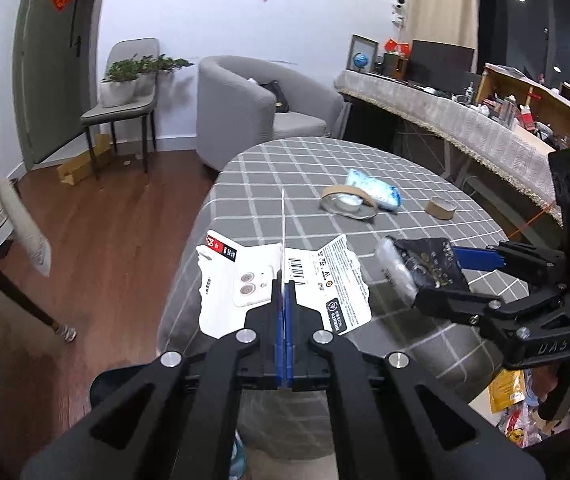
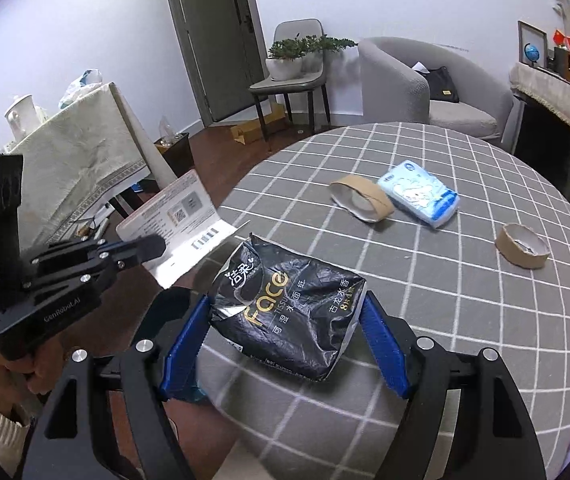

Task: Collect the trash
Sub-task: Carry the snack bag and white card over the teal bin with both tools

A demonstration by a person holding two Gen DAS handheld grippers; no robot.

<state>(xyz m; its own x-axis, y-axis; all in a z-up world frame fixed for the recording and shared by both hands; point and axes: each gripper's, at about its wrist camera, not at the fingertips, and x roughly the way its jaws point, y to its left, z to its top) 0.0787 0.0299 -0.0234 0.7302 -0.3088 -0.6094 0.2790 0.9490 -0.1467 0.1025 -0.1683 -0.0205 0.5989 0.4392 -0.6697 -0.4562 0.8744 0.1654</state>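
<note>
Black plastic crinkles between my right claw's [image 2: 285, 336] blue pads: it is clamped on the black tissue pack [image 2: 285, 308], held above the near edge of the grey checked table [image 2: 465, 320]. My left claw [image 1: 284, 292] is pinched tight on a white product card [image 1: 285, 280] with a barcode, out over the table's rim. Farther across lie two cardboard tape cores [image 2: 363, 198] [image 2: 521, 245] and a blue tissue packet [image 2: 419, 193], which sits just beside the nearer core.
</note>
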